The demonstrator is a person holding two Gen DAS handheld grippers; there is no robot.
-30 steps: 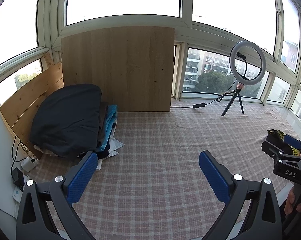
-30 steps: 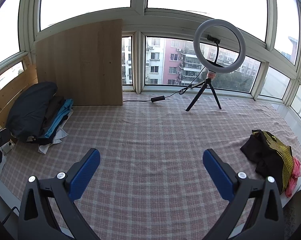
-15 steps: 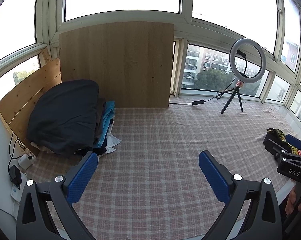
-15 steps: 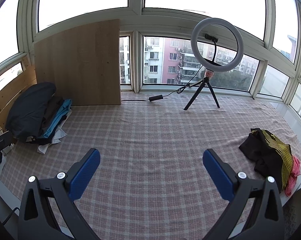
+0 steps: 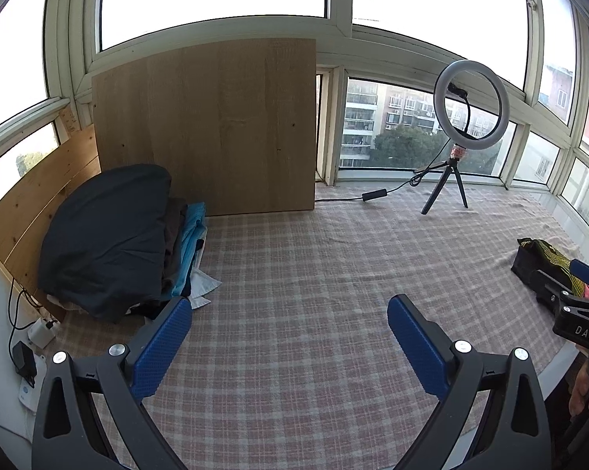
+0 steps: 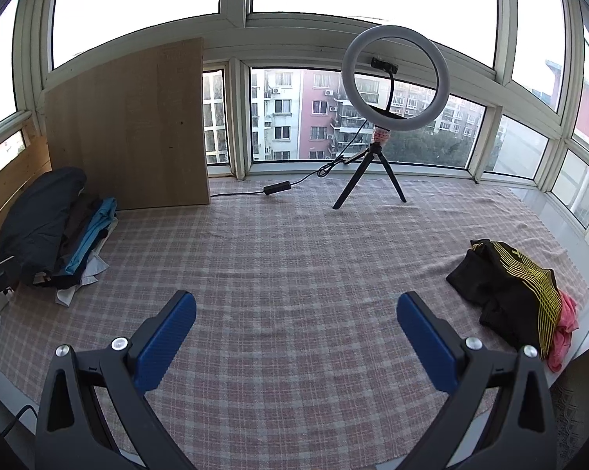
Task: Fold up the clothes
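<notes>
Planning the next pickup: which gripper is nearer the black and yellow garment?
Right. The right gripper hangs open beside the black and yellow garment, which lies just off its right finger. The left gripper, also open, sits farther left, nearer the stack of clothes.

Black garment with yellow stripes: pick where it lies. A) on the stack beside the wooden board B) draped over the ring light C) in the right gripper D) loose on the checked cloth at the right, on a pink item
D: the black garment with yellow stripes lies crumpled on the checked cloth at the right, overlapping a pink item, with both grippers open and empty.
</notes>
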